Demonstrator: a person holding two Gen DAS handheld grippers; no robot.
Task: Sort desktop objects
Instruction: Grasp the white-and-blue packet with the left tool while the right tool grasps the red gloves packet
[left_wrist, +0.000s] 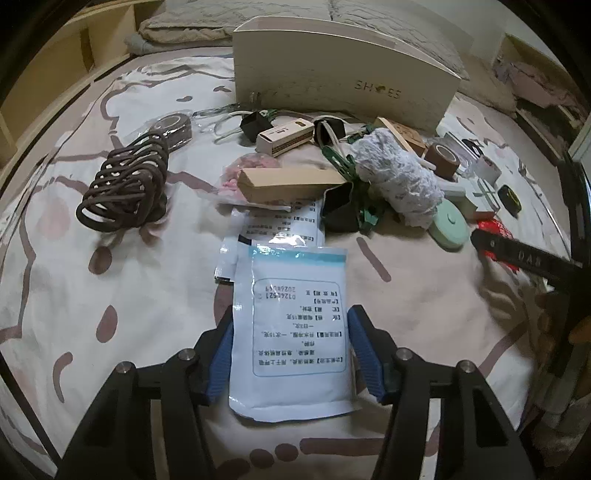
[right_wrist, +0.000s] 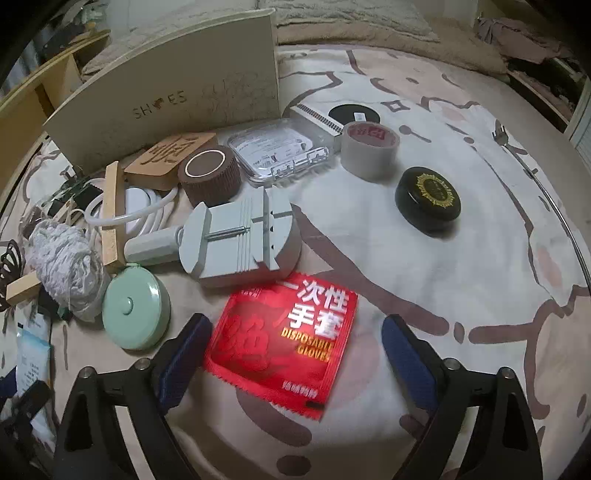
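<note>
Left wrist view: left gripper (left_wrist: 291, 354) released, blue pads either side of the white medicine sachet (left_wrist: 293, 332); no clamp visible.
Sachet position: flat on the patterned bedsheet (left_wrist: 110, 280), long axis along the fingers, near end between the jaws.
Right wrist view: right gripper (right_wrist: 295, 354) spread wide, empty.
Red disposable-gloves packet (right_wrist: 284, 343): flat between the pads, nearer the left one, slightly skewed.
Nearest arm: each gripper straddles its own packet.
</note>
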